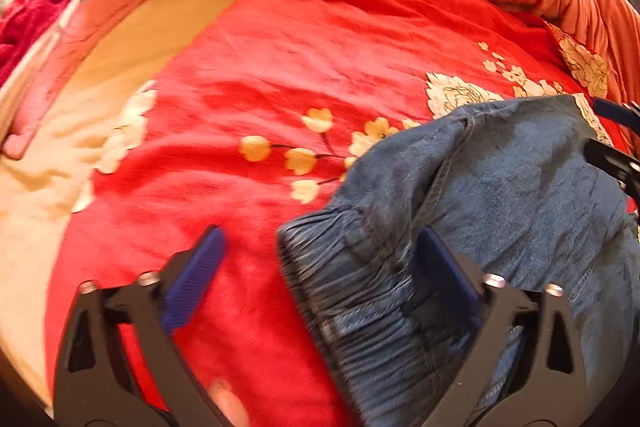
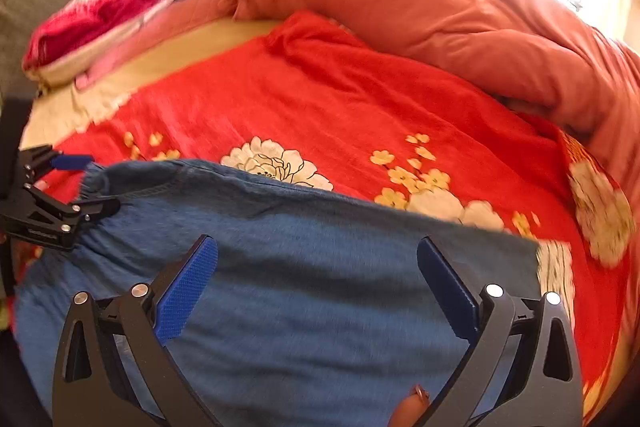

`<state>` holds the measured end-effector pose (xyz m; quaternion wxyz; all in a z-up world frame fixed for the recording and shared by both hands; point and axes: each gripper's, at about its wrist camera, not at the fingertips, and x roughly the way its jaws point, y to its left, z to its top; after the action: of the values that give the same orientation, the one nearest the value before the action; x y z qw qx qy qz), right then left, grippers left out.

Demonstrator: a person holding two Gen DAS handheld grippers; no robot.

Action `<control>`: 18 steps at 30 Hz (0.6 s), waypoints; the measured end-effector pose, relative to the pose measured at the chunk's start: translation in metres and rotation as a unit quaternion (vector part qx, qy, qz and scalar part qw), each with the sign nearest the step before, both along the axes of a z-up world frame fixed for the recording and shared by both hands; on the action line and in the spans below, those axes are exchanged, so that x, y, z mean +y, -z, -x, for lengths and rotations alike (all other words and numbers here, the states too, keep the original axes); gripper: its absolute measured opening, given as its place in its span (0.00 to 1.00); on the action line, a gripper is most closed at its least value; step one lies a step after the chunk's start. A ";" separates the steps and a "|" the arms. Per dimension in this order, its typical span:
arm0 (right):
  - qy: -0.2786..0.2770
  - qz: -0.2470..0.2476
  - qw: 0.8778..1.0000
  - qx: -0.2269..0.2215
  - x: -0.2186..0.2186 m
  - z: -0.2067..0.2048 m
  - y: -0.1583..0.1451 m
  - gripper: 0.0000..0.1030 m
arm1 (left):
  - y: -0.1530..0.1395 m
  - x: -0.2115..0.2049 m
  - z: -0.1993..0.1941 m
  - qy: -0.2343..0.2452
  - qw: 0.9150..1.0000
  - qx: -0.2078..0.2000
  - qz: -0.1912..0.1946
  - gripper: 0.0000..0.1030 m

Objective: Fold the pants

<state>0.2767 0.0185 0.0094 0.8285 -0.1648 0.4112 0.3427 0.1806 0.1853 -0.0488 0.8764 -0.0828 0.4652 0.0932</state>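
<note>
Blue denim pants (image 2: 304, 267) with an elastic waistband (image 1: 352, 279) lie folded on a red flowered bedspread (image 1: 300, 59). My left gripper (image 1: 320, 267) is open, its jaws wide apart over the waistband corner, the right finger resting on the denim. It also shows in the right wrist view (image 2: 80, 183) at the pants' left end. My right gripper (image 2: 318, 283) is open and hovers over the middle of the pants (image 1: 520, 187); it shows at the right edge of the left wrist view (image 1: 612, 143).
A rolled orange duvet (image 2: 420, 7) lies along the far side of the bed. A pink and red pile of clothes (image 2: 116, 7) and a pink pillow sit at the far left. A cream sheet (image 1: 80, 147) borders the bedspread on the left.
</note>
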 end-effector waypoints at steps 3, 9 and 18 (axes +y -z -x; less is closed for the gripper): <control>-0.034 0.019 0.999 0.001 0.019 -0.013 0.011 0.96 | -0.001 -0.005 -0.002 0.024 1.000 -0.015 0.002 0.43; -0.107 0.042 0.993 0.003 0.047 -0.025 0.021 0.96 | -0.017 -0.013 0.013 0.033 0.997 -0.074 -0.011 0.29; -0.216 0.100 0.971 -0.007 0.086 -0.029 0.050 0.68 | -0.024 -0.028 0.023 0.041 0.992 -0.106 -0.047 0.29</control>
<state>0.3056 0.1047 -0.0406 0.7172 -0.3343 0.3923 0.4691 0.1578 0.1576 -0.0245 0.9266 -0.0319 0.3682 0.0697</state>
